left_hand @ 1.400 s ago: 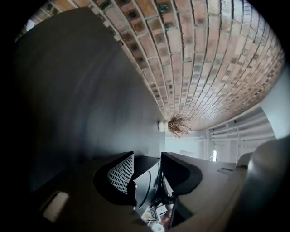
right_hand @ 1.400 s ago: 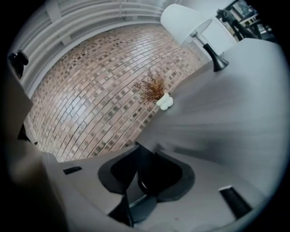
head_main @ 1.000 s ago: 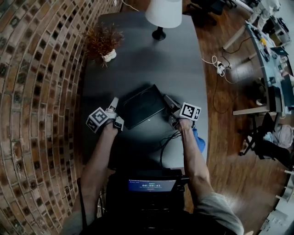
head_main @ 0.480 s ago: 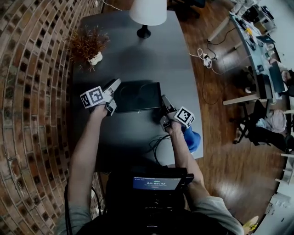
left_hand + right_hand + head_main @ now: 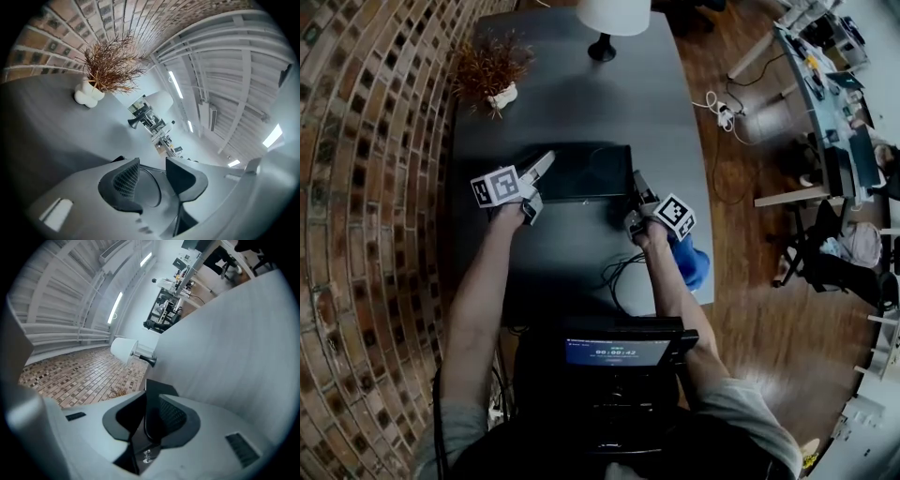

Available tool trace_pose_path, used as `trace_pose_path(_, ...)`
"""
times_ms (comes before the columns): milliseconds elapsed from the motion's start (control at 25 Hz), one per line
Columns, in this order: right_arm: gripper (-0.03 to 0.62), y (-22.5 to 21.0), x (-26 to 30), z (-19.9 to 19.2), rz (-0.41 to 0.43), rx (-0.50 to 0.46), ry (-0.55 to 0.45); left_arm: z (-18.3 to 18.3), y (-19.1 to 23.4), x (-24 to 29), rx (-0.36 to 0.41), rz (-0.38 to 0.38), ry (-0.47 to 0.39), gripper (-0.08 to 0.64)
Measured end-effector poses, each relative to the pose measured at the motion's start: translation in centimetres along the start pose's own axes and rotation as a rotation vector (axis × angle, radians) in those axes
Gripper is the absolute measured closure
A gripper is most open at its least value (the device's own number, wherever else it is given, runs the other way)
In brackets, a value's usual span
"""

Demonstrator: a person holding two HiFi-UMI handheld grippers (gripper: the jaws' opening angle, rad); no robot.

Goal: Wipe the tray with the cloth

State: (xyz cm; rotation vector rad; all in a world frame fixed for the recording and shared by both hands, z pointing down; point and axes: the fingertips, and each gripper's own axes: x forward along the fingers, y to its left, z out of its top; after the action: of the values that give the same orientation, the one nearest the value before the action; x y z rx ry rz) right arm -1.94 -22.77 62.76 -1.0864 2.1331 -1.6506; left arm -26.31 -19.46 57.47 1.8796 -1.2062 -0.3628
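A dark rectangular tray (image 5: 577, 172) lies flat on the dark grey table (image 5: 572, 94), its long side square to me. My right gripper (image 5: 636, 184) is shut on the tray's right edge; in the right gripper view a thin dark tray wall (image 5: 151, 401) stands clamped between the jaws. My left gripper (image 5: 543, 163) is at the tray's left end. Its jaws are closing, with a gap and nothing between the pads (image 5: 126, 180). A blue cloth (image 5: 691, 263) lies by the table's right edge, beside my right forearm and touched by neither gripper.
A dried plant in a white pot (image 5: 490, 73) stands at the back left by the brick wall. A white-shaded lamp (image 5: 612, 21) is at the far end. Black cables (image 5: 622, 273) lie near my right arm, and a screen device (image 5: 613, 352) sits at the near edge.
The tray has turned from skewed to square with the table and sits farther from me. My left gripper moved up from its near-left corner to its left end; the right kept its grip.
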Motion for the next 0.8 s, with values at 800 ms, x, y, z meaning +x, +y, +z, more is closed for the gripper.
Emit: trace_pose_path(800,0.506,-2.4,-15.3,-0.7,0.020,-0.118,0.122,-6.9,-11.8,-13.9,0.022,-0.104,-0.241,0.400)
